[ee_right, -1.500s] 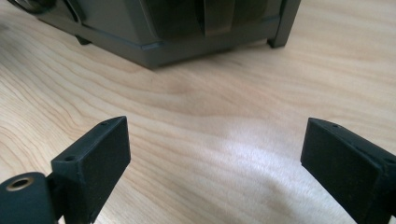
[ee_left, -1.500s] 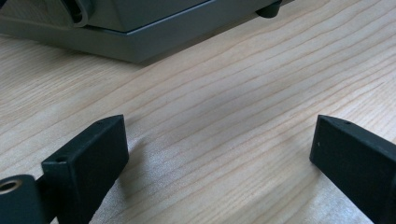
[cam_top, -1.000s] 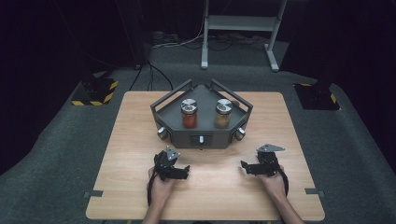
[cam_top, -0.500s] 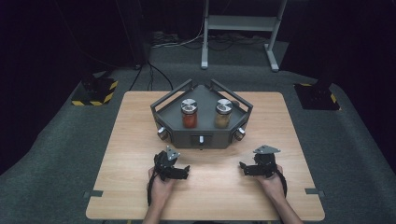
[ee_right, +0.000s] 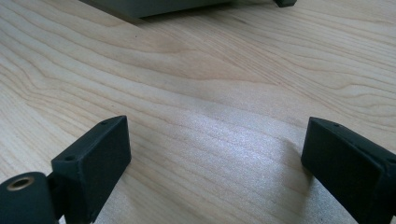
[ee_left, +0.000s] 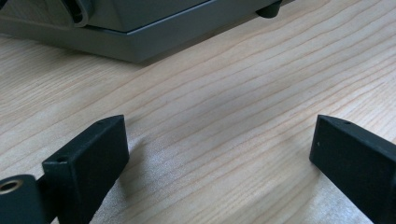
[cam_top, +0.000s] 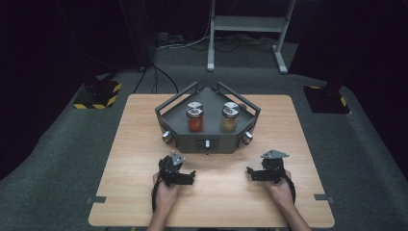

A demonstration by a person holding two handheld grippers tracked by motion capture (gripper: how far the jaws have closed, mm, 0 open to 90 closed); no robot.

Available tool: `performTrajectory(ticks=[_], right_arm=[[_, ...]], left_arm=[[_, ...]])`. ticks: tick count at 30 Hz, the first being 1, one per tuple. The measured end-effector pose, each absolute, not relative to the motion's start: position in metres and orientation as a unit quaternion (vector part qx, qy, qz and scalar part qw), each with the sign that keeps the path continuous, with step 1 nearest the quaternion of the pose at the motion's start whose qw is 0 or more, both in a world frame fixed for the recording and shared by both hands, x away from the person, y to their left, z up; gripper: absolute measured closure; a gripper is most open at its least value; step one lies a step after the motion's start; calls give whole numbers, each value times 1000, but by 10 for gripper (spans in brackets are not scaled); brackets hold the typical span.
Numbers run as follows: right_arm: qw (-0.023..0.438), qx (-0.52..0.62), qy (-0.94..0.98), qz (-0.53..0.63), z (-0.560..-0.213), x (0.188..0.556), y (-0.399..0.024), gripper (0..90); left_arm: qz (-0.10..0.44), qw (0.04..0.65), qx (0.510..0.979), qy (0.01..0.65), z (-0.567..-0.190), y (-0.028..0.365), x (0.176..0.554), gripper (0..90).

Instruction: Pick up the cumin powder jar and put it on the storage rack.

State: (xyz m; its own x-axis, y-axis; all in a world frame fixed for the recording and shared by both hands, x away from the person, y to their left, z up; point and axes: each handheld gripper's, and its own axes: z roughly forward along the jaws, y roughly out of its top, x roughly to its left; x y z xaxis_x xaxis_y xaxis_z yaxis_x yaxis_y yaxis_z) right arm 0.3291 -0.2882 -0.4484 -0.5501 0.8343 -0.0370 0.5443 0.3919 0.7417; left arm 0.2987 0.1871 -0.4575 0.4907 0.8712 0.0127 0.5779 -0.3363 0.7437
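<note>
Resting on the table [cam_top: 134, 144], my left gripper [cam_top: 186, 179] and right gripper [cam_top: 252, 173] are both spread wide, holding nothing. Two jars, red jar [cam_top: 194, 118] and yellow jar [cam_top: 230, 117], stand close together in the tray [cam_top: 219, 140] ahead. If I reach carelessly, a jaw might bump one and tip it.

Wooden table [cam_top: 144, 130] bears a grey tray [cam_top: 183, 134] and both grippers

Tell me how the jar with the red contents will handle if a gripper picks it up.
The red-filled jar looks like clear glass, so it is probably rigid, smooth and breakable if dropped. It looks well filled, so likely heavy for its size. Standing upright in the grey tray, taller than wide, it may tip if pushed near its metal lid.
</note>
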Motion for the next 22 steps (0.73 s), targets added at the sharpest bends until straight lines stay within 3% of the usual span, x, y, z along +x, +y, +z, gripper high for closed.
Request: performTrajectory(ticks=[22], right_arm=[[205,426,809,350,-448,330,-289,77]], left_arm=[[209,348,789,461,-457,187,299,39]])
